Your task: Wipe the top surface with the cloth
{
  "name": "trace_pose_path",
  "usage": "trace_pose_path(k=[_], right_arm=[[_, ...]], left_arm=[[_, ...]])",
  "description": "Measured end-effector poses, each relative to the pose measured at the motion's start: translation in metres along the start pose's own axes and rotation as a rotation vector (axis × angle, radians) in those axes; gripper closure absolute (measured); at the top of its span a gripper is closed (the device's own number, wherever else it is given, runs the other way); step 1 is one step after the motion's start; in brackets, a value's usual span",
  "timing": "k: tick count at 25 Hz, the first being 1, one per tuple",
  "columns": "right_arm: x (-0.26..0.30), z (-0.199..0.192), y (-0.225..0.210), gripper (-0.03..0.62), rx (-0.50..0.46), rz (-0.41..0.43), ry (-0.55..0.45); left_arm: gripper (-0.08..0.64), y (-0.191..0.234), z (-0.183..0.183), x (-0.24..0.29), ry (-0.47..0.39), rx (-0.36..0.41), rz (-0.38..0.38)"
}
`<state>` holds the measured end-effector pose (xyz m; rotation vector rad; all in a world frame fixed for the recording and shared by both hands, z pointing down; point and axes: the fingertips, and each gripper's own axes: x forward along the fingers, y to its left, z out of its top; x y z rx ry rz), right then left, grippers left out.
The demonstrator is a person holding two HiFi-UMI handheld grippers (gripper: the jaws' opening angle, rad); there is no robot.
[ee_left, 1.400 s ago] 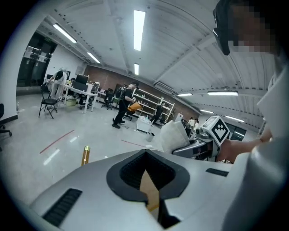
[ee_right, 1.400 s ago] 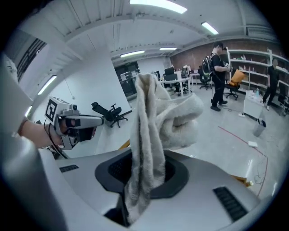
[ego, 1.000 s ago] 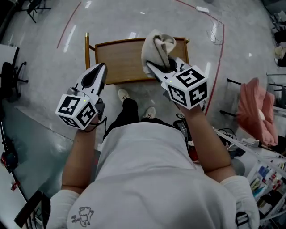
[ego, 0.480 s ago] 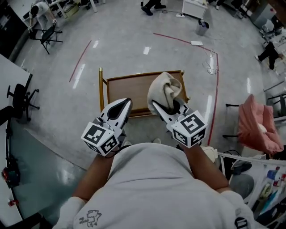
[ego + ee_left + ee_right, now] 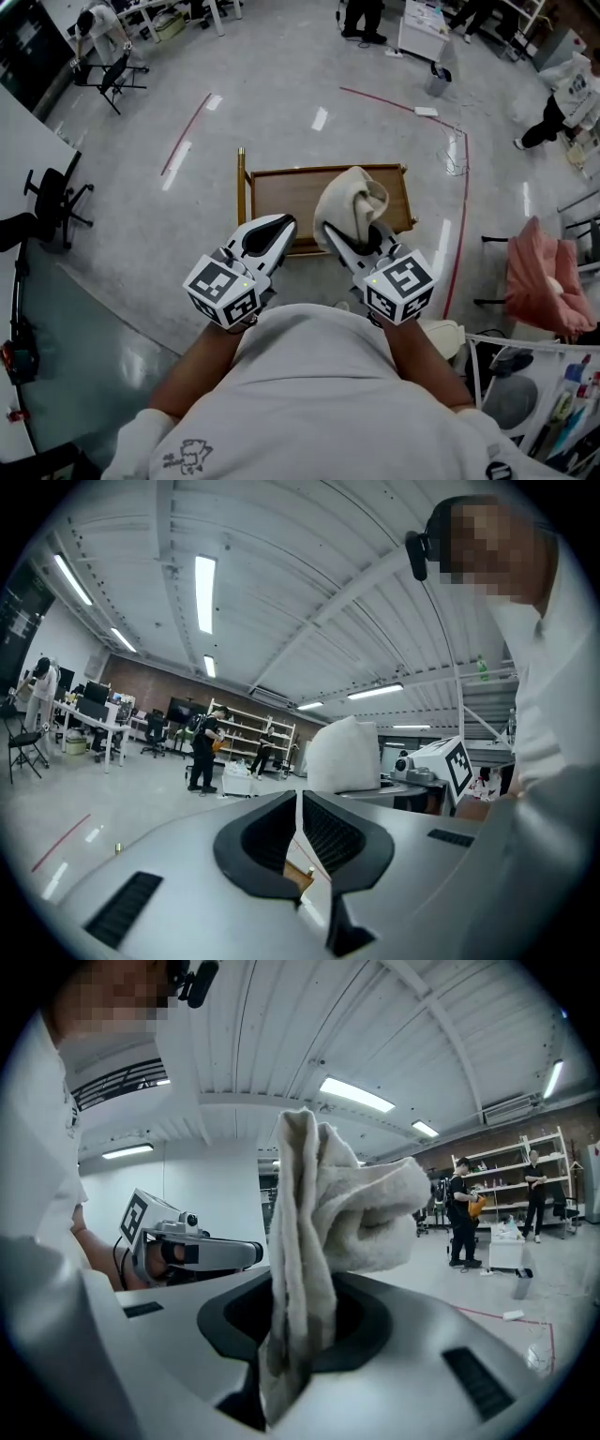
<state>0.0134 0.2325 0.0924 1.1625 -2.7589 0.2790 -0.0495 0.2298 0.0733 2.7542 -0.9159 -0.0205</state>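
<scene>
A cream terry cloth (image 5: 352, 199), upper centre, looks soft, nubby and matt. The brown wooden tabletop (image 5: 281, 192) is smooth with a faint sheen. The pale grey floor (image 5: 272, 94) is glossy.

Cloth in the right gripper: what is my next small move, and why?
Probably tip the right gripper downward and lower the cloth onto the wooden top. Its jaws are clamped on the cloth, but the right gripper view looks out at ceiling and room, so the cloth is held up in the air, off the wood. The left gripper is shut and empty.
</scene>
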Motion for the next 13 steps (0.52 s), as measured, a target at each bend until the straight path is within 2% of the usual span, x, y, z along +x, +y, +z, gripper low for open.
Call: trace_pose_path(k=[13], right_arm=[[0.014, 0.018, 0.019, 0.502, -0.009, -0.011, -0.027]], left_arm=[[0.518, 0.013, 0.015, -0.017, -0.004, 0.013, -0.015]])
